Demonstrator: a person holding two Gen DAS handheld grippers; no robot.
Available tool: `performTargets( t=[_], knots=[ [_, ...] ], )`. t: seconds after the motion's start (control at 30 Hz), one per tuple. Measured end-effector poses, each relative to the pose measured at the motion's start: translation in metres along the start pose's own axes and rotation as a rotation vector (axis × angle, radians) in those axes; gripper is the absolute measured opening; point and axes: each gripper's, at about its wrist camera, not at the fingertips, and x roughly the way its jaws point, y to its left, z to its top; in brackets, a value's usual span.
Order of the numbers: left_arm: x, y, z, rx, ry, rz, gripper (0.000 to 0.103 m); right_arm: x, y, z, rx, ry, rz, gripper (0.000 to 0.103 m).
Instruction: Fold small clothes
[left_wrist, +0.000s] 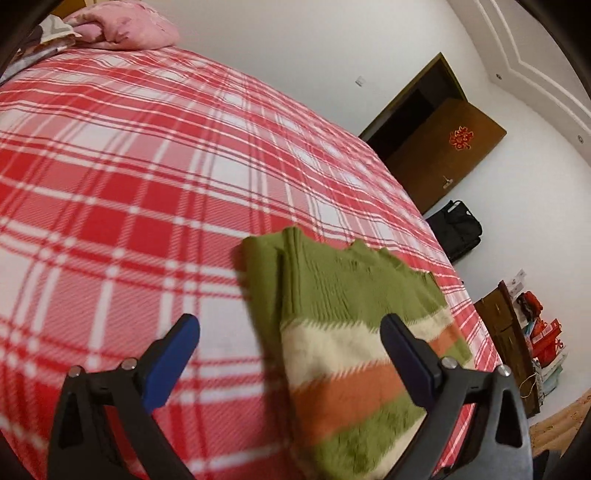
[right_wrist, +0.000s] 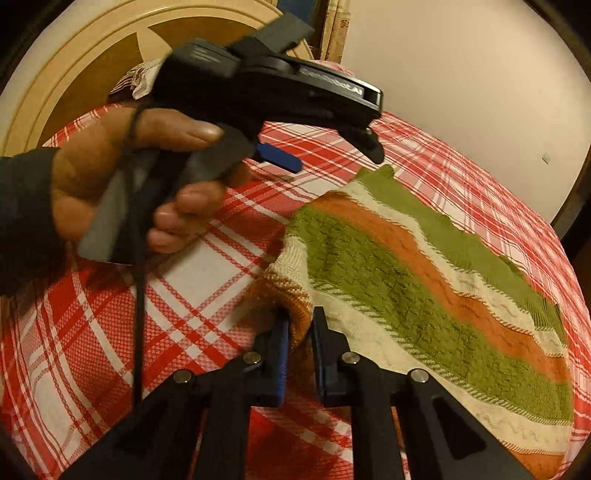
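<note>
I count one garment: a single striped sweater (right_wrist: 424, 291) in green, cream and orange bands, lying on the red-and-white plaid bedspread (left_wrist: 129, 184). It sits near the bed's edge on the door side, seen from my left wrist camera, with a folded layer visible along its left side.

I have two grippers. My right gripper (right_wrist: 300, 332) has its fingers nearly together, pinching a bunched corner of the sweater between the two pads; the knit rises from the bedspread into the grip. My left gripper (left_wrist: 290, 343) stands wide open and holds nothing. One blue finger (left_wrist: 173, 354) hangs over bare plaid left of the sweater, while the other overlaps the sweater's striped part in the left wrist view. From the right wrist camera I see the left gripper (right_wrist: 314, 151) from the side, held by one bare hand (right_wrist: 122, 177) above the bed, apart from the fabric.

Elsewhere there is one pink pillow (left_wrist: 129, 26) at the far end of the bed, one open brown door (left_wrist: 450, 147), one black bag (left_wrist: 456, 229) on the floor, and one rounded headboard (right_wrist: 74, 74).

A broad stretch of plaid bedspread lies to the left of the sweater. On the sweater's other side, only a narrow strip of bedspread shows before the bed edge.
</note>
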Motion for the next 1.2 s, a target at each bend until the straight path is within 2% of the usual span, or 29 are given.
performTargets(
  t=[0.1, 0.17, 0.2, 0.37, 0.43, 0.5, 0.53, 0.67, 0.87, 1.2],
  knots=[
    [0.008, -0.002, 0.002, 0.017, 0.013, 0.016, 0.1, -0.002, -0.004, 0.001, 0.008, -0.003, 0.004, 0.011],
    [0.016, -0.004, 0.003, 0.034, 0.038, 0.028, 0.092, -0.002, -0.005, 0.001, 0.009, -0.004, 0.007, 0.011],
    [0.02, -0.005, 0.003, 0.04, 0.051, 0.026, 0.085, -0.002, -0.006, 0.001, 0.009, -0.004, 0.008, 0.011],
    [0.031, -0.008, 0.01, 0.05, 0.088, 0.031, 0.084, -0.001, -0.011, 0.002, 0.023, -0.006, 0.017, 0.011],
    [0.032, -0.01, 0.01, 0.062, 0.095, 0.032, 0.068, -0.003, -0.011, 0.002, 0.022, -0.009, 0.016, 0.009],
    [0.035, -0.012, 0.01, 0.081, 0.11, 0.049, 0.026, -0.008, -0.011, 0.002, 0.022, -0.017, 0.013, 0.007],
    [0.034, -0.011, 0.01, 0.077, 0.105, 0.059, 0.02, -0.009, -0.012, 0.002, 0.024, -0.021, 0.01, 0.007],
    [0.026, -0.007, 0.012, 0.051, 0.087, 0.023, 0.016, -0.014, -0.024, -0.001, 0.048, -0.023, 0.001, 0.007],
    [0.025, -0.016, 0.014, 0.048, 0.065, 0.02, 0.013, -0.018, -0.053, -0.006, 0.155, -0.023, 0.029, 0.006],
    [0.01, -0.052, 0.03, 0.045, -0.016, -0.067, 0.012, -0.057, -0.083, -0.004, 0.227, -0.119, 0.05, 0.006]
  ],
)
